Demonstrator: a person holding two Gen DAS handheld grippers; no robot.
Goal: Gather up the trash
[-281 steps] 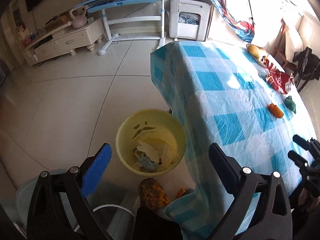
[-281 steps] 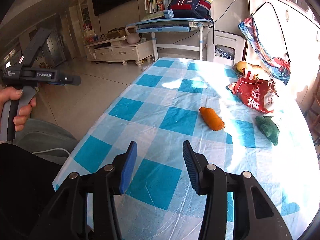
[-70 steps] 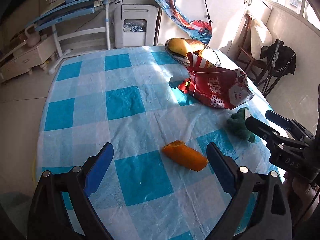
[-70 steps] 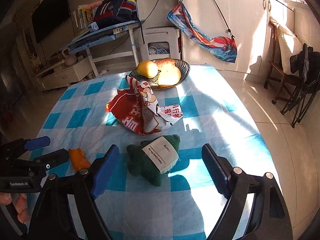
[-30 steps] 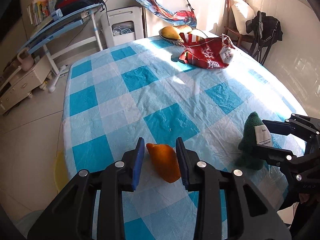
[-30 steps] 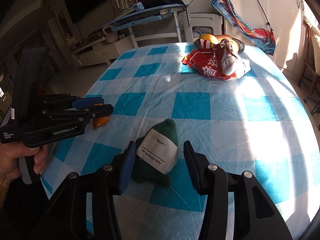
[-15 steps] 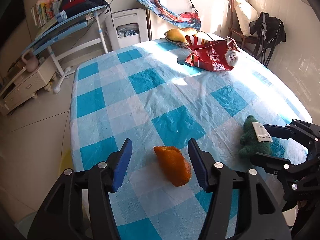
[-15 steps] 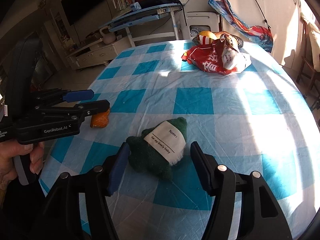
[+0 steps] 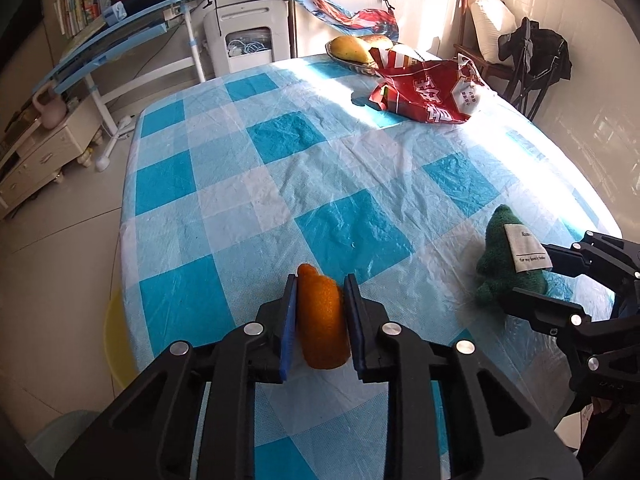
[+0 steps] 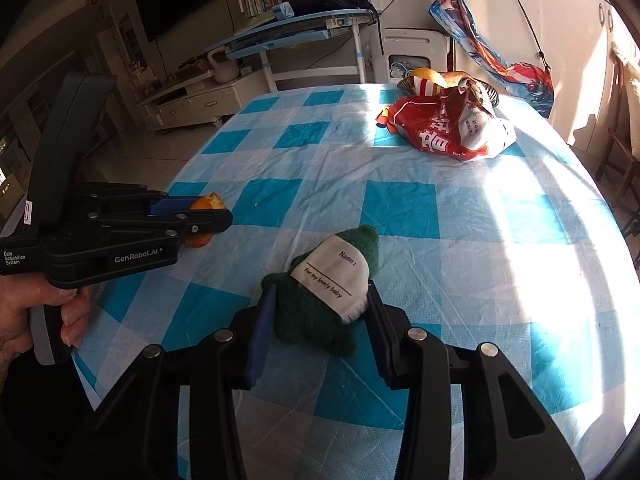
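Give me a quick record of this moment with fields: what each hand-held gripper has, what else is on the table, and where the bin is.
left hand-held gripper: just closed on orange peel
right hand-held gripper: just closed on green plush toy
table: red snack bag, fruit bowl at far end
bin: yellow tub on floor, beside table

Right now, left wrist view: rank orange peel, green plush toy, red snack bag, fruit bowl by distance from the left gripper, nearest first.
1. orange peel: between the jaws of the left gripper.
2. green plush toy: to the right, near the table edge.
3. red snack bag: far right, in sunlight.
4. fruit bowl: just behind the bag, at the far edge.
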